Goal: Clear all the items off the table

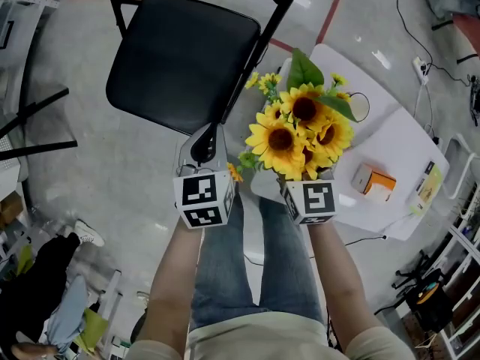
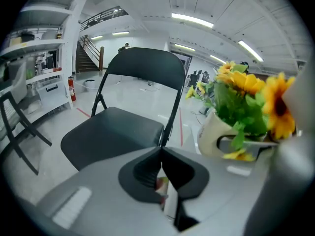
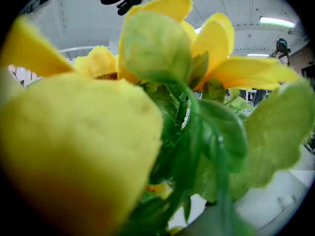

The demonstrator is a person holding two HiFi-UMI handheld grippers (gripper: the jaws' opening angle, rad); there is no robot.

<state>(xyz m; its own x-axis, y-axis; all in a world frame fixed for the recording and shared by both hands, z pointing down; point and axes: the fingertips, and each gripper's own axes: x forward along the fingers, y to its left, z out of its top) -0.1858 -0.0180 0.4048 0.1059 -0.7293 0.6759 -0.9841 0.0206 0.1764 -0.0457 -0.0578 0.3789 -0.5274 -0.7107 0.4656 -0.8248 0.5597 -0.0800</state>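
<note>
Right, over on the left a black folding chair (image 1: 180,58) stands on the grey floor (image 1: 82,171). Just this side of it comes the left gripper (image 1: 205,145), pointing at the near edge of the seat with its jaws pressed tight together. Its own view shows the dark pads meeting, with only a sliver of something coloured low in the gap behind them, too small to name. Next along, the person's jeans (image 1: 247,268) run down the middle of the head view.

Then the right gripper (image 1: 307,190), close beside its partner, and this one is busy. It is clamped on a cream vase (image 2: 214,132), and the left gripper view shows a grey finger lying across the vase's front. Sunflowers (image 1: 296,130) burst up out of the vase, so thick that they fill the right gripper view with petals and leaves. Vase and flowers sit in that grip at the near corner of the white table (image 1: 405,145), right beside the chair. The vase's base is hidden, so contact with the tabletop cannot be judged. Farther right on that table lie a small orange-and-white box (image 1: 373,179) and, at the far edge, a printed leaflet (image 1: 427,182).
</note>
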